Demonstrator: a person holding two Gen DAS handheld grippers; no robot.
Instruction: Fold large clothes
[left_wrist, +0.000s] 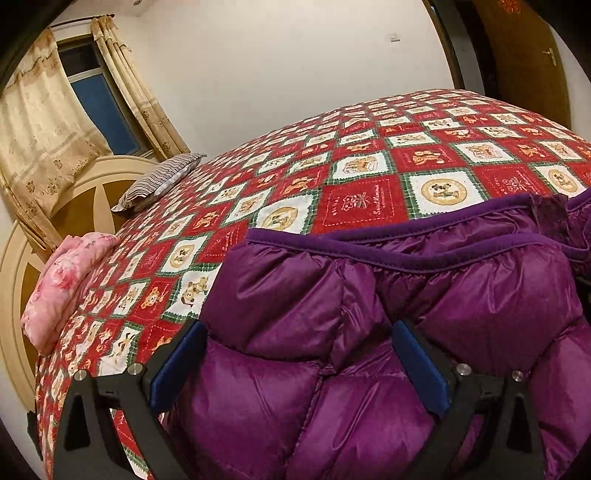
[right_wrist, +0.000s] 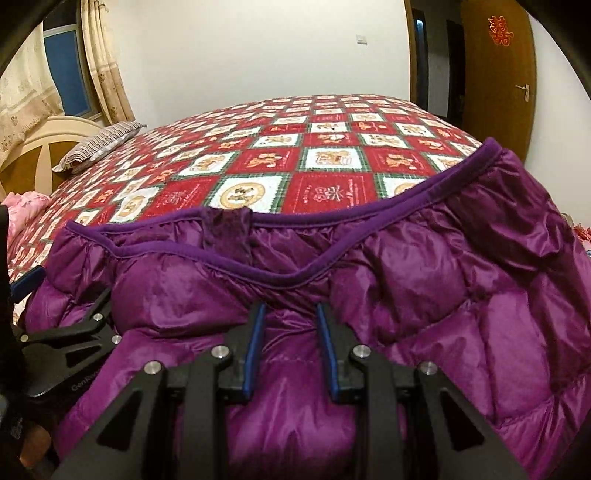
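A: Where the purple puffer jacket (right_wrist: 369, 258) lies on the bed (right_wrist: 258, 155), which part of the frame does it fill?

B: The whole lower half in both wrist views. Its darker trimmed edge runs across the middle, and the red-and-white checked bedspread (left_wrist: 332, 177) shows above it.

A: How does the left tool (left_wrist: 299, 354) stand?

B: Its two blue pads are wide apart, with a bulge of jacket padding between them; the left pad (left_wrist: 177, 365) sits at the jacket's edge, over the bedspread. I can't say the pads press the cloth.

A: And the right tool (right_wrist: 290, 350)?

B: Narrow, lower centre of its frame. The pads stand close together with a ridge of purple fabric between them; whether they pinch it, I cannot tell.

A: Anything else on the bed?

B: A striped pillow (left_wrist: 159, 181) at upper left, and a pink floral bundle (left_wrist: 62, 284) at the left edge, by the cream headboard (left_wrist: 14, 288).
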